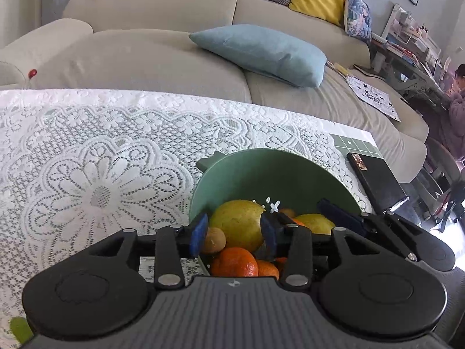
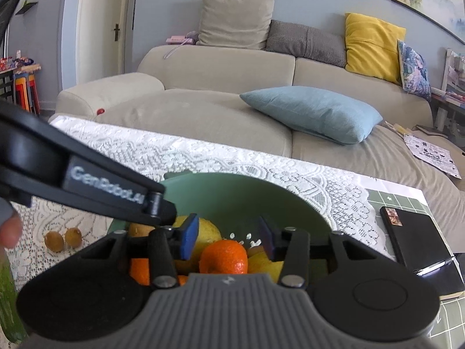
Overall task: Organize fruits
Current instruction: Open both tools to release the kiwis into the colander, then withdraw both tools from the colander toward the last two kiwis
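Note:
A green bowl (image 1: 279,171) on the lace-covered table holds several fruits: yellow-green pears, orange tangerines and a brown kiwi (image 1: 214,240). My left gripper (image 1: 234,234) is open, its blue pads either side of a large pear (image 1: 238,222) in the bowl. My right gripper (image 2: 226,240) is open just above a tangerine (image 2: 224,256) in the same bowl (image 2: 232,192). The left gripper's black arm (image 2: 87,186) crosses the right wrist view at left. Two kiwis (image 2: 62,240) lie on the table left of the bowl.
A black notebook with a pen (image 1: 377,183) lies right of the bowl near the table edge. A green object (image 2: 7,290) stands at the near left. A beige sofa with a blue pillow (image 1: 261,52) runs behind the table.

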`<state>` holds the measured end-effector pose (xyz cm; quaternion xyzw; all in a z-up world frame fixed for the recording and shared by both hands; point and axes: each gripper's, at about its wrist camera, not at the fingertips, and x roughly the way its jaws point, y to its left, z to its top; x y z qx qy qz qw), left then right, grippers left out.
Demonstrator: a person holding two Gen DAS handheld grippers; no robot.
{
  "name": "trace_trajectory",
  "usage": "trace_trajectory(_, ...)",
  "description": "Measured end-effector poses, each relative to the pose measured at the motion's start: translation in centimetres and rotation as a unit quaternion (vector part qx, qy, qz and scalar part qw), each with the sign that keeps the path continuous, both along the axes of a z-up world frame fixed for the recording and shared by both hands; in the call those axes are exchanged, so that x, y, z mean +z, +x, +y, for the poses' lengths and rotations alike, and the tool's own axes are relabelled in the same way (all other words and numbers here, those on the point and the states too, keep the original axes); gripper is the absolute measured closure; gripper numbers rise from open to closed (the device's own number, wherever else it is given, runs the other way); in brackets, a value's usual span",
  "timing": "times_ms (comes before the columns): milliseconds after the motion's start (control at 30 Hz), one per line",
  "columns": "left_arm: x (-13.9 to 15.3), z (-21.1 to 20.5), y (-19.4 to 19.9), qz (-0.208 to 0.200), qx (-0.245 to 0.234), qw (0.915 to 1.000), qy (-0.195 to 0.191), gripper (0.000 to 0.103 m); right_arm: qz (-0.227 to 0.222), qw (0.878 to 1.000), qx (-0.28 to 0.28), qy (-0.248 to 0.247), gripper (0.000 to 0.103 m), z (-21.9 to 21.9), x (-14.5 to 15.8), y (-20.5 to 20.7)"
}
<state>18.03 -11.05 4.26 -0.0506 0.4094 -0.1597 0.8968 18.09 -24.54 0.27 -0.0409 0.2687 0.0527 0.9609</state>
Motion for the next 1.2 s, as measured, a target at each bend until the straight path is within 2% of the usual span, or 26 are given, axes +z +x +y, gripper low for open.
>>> trace_trajectory(100, 0.5, 0.2, -0.6, -0.006, -0.005, 0.9999, 0.007, 0.049, -0.012, 1.0, -0.007, 0.01, 0.04, 0.0, 0.3, -0.5)
trace_trajectory(267, 1.5, 1.0, -2.2, -0.029, -0.006, 0.9992, 0.027, 0.045, -0.034, 0.999, -0.006, 0.025, 0.034, 0.3, 1.0, -1.5)
trace_trajectory(400, 1.9, 2.2, -2.9, -0.032, 0.003, 0.9989, 0.034, 0.043, -0.041, 0.999, 0.006, 0.03, 0.031, 1.0, 1.4, -1.9)
trace_trajectory(633, 2.2, 5.3, -4.1, -0.05, 0.034, 0.9967, 0.053, 0.041, -0.046, 0.997, 0.03, 0.057, 0.029, 2.3, 1.8, -2.7)
trace_trajectory(833, 1.6, 9.1, -4.7, -0.051, 0.069, 0.9949, 0.054, 0.04, -0.037, 0.994, 0.07, 0.069, 0.029, 4.1, 1.7, -3.3)
trace_trajectory(967, 0.9, 11.5, -5.0, -0.052, 0.09, 0.9938, 0.041, 0.04, -0.033, 0.99, 0.099, 0.091, 0.029, 5.2, 1.5, -3.6)
trace_trajectory(1067, 0.3, 12.7, -5.1, -0.047, 0.098, 0.9935, 0.034, 0.04, -0.03, 0.988, 0.113, 0.101, 0.029, 6.1, 1.2, -3.8)
trace_trajectory(1200, -0.2, 13.4, -5.5, -0.057, 0.09, 0.9936, 0.039, 0.04, -0.022, 0.987, 0.131, 0.087, 0.029, 7.4, 0.8, -4.0)
